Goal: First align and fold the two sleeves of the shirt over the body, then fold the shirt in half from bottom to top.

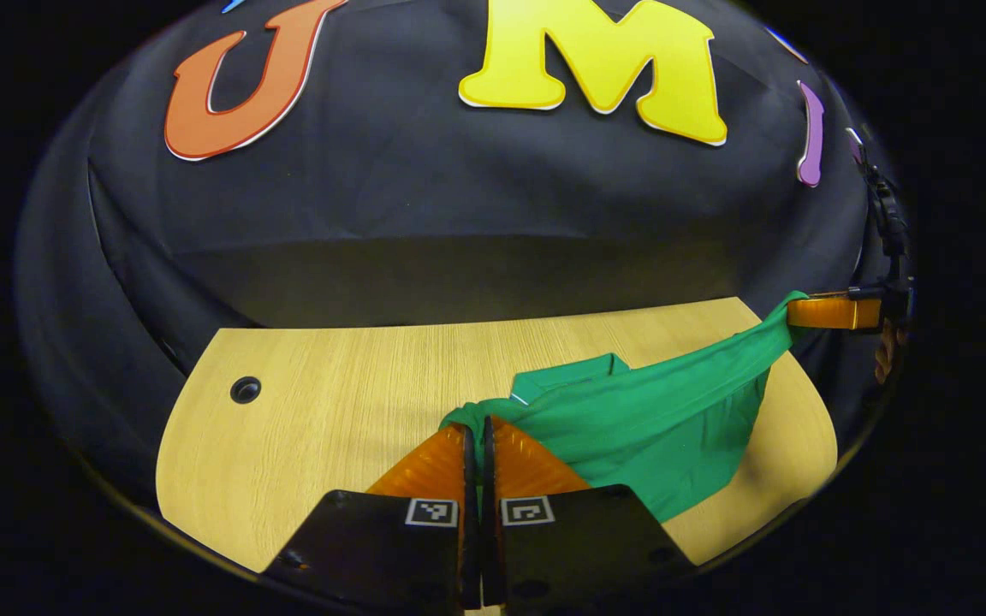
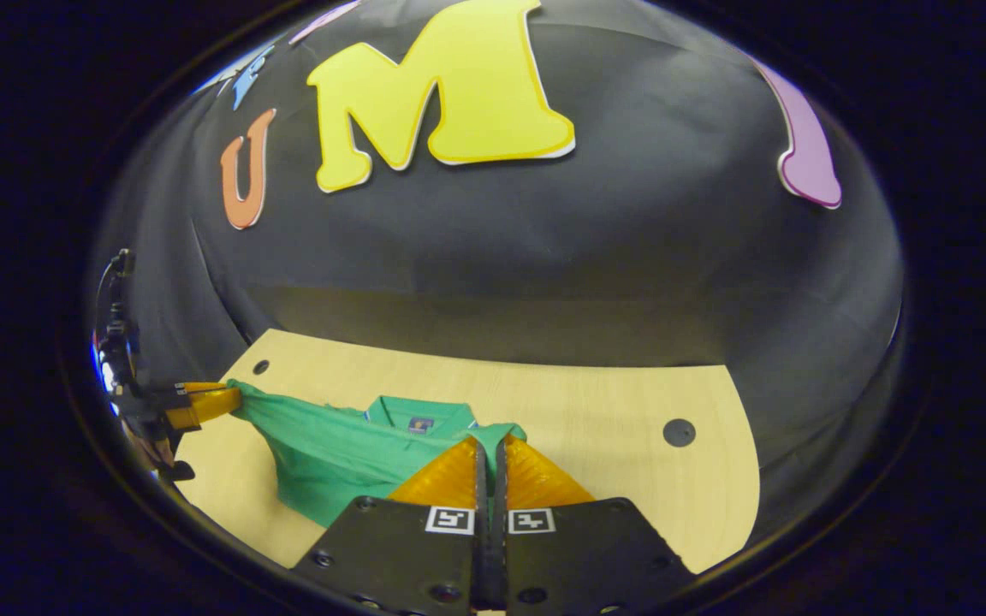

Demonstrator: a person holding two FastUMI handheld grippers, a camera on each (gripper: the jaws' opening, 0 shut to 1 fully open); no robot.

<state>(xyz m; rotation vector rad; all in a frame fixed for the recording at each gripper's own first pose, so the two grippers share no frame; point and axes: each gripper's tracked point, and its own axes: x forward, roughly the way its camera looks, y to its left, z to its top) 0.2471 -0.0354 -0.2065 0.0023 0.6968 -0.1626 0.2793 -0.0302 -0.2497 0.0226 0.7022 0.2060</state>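
Observation:
A green shirt (image 1: 656, 419) hangs stretched between the two grippers above the wooden table (image 1: 330, 402). In the left gripper view my left gripper (image 1: 478, 428) is shut on a corner of the shirt's cloth, and the right gripper (image 1: 827, 312) pinches the other end at the far right. In the right gripper view my right gripper (image 2: 490, 445) is shut on the green shirt (image 2: 339, 453), whose collar (image 2: 416, 415) faces the wall. The left gripper (image 2: 202, 402) holds the far end at the left edge. The shirt's lower part rests on the table (image 2: 630, 470).
Round cable holes sit in the tabletop, one hole (image 1: 245, 389) in the left gripper view and another hole (image 2: 679, 432) in the right gripper view. The black cloth wall stands close behind the table's far edge. A hand (image 1: 887, 351) holds the right gripper.

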